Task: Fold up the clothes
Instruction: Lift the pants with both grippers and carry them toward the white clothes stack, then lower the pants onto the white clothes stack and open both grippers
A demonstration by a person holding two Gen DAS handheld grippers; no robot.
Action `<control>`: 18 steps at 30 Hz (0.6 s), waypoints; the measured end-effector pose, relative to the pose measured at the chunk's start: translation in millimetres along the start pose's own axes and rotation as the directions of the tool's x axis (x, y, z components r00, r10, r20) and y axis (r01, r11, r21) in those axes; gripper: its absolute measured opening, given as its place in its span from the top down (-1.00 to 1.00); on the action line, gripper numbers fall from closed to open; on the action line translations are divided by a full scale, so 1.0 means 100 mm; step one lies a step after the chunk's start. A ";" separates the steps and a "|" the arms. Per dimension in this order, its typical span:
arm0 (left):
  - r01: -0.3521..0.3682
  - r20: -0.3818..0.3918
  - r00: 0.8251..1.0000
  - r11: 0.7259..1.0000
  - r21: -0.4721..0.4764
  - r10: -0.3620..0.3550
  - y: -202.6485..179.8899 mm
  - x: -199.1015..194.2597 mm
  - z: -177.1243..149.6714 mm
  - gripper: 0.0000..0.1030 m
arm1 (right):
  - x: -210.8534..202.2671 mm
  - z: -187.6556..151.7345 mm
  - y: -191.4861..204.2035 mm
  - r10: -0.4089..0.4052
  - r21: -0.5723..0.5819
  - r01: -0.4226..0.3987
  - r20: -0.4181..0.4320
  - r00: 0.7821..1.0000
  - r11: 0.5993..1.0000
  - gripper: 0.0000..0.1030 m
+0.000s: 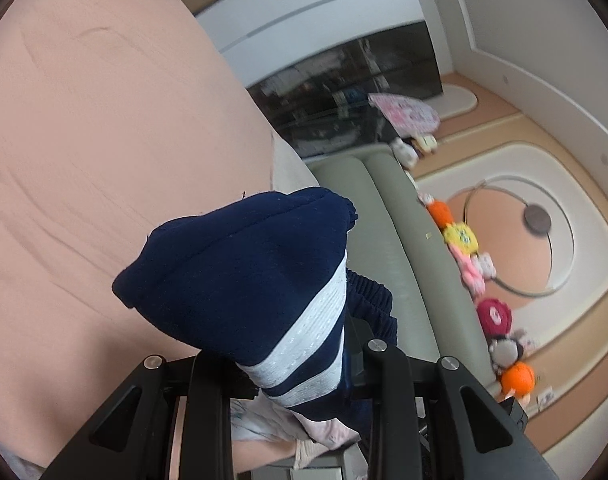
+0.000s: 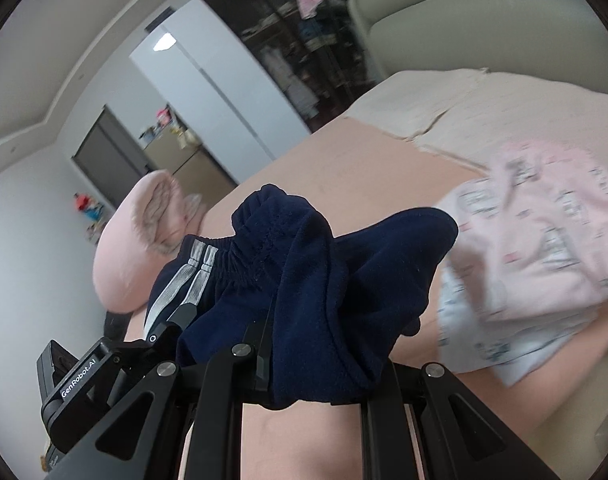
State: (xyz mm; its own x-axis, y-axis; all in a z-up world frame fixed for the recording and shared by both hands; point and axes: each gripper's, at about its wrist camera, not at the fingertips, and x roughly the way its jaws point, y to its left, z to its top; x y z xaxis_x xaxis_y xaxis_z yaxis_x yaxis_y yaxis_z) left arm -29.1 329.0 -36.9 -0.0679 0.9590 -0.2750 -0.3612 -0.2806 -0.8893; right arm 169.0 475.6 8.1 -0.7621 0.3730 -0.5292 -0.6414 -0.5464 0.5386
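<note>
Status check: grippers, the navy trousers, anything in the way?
Left gripper and right gripper both shut on navy trousers, lifted over the bed. Pink clothes lie beside.

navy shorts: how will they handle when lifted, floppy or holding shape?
Probably floppy: the navy shorts bunch and droop over both sets of jaws. Likely light, since the cloth lifts off the bed in soft folds. The fleecy surface should grip rather than slip.

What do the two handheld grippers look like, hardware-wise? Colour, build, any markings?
Both are matte black. The left gripper and the right gripper each show angular side arms with triangular cut-outs, round silver screws at the pivots and straight black rails between them. In the right wrist view the left unit's body carries white "GenRobot.AI" lettering. No cables, hands or sleeves are visible.
</note>
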 end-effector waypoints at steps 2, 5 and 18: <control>0.013 -0.018 1.000 1.000 0.006 -0.013 -0.07 0.08 -0.06 0.53 | -0.09 0.07 -0.12 -0.014 0.016 0.014 0.014 1.000 1.000 0.75; 0.029 -0.042 0.999 1.000 0.007 -0.029 -0.16 0.20 -0.13 0.53 | -0.19 0.14 -0.25 -0.031 0.032 0.030 0.029 0.999 0.999 0.75; 0.091 -0.169 0.982 0.993 0.074 -0.078 -0.59 0.70 -0.52 0.53 | -0.60 0.43 -0.88 -0.150 0.059 0.145 0.093 0.984 0.988 0.75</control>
State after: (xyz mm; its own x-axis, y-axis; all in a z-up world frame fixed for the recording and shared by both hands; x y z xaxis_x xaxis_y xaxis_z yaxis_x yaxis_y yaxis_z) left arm 35.8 410.5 -22.3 0.1190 0.9574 -0.2630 -0.4337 -0.1881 -0.8812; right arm 267.0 533.3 20.8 -0.6620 0.5187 -0.5410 -0.7493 -0.4416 0.4935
